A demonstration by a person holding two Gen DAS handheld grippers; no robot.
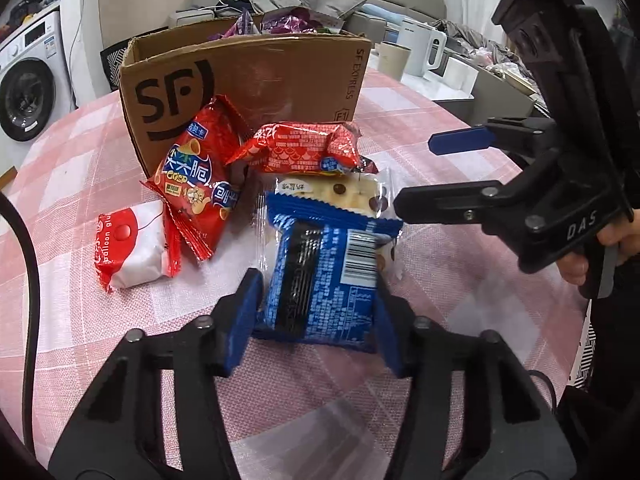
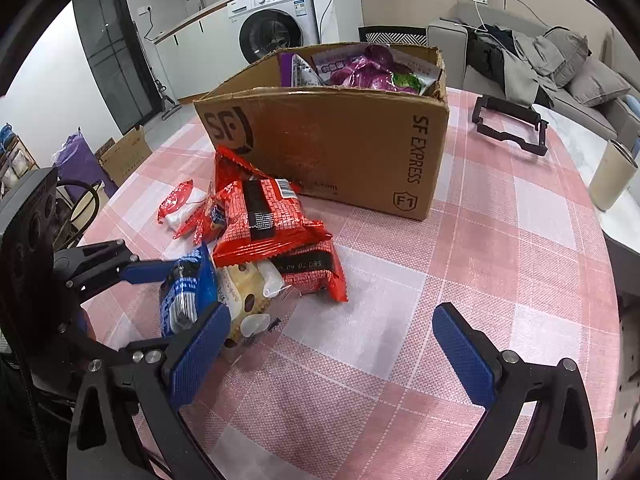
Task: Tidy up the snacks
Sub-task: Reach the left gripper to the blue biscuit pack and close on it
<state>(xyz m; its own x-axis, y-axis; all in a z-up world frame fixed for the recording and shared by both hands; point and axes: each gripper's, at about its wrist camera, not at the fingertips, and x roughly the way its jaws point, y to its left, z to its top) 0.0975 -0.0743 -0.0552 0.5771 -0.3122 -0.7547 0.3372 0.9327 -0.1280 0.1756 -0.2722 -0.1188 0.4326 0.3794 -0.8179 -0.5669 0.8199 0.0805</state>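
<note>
1. Blue snack packet (image 1: 320, 276) lies barcode side up on the pink checked tablecloth (image 1: 460, 280), at the near end of the snack pile, resting partly on a clear-wrapped biscuit pack (image 1: 360, 192) at its 12 o'clock.
2. Left gripper (image 1: 316, 320) is clamped on the blue packet's near end, one blue pad (image 1: 244, 320) pressing on each side.
3. Right gripper (image 2: 332, 360) stands spread wide over bare cloth with nothing between its pads; in the left wrist view it hangs at 3 o'clock from the pile.
4. Red snack packet (image 1: 308, 148) sits at 12 o'clock from the biscuit pack, a red crisp bag (image 1: 196, 184) at 10 o'clock from the blue packet, and a red-and-white packet (image 1: 128, 248) at 9 o'clock.
5. Cardboard SF Express box (image 2: 340, 148) stands open just behind the pile, with purple and green packets (image 2: 368, 68) inside.
6. Black frame (image 2: 508, 124) lies on the cloth at 3 o'clock from the box, well apart.
</note>
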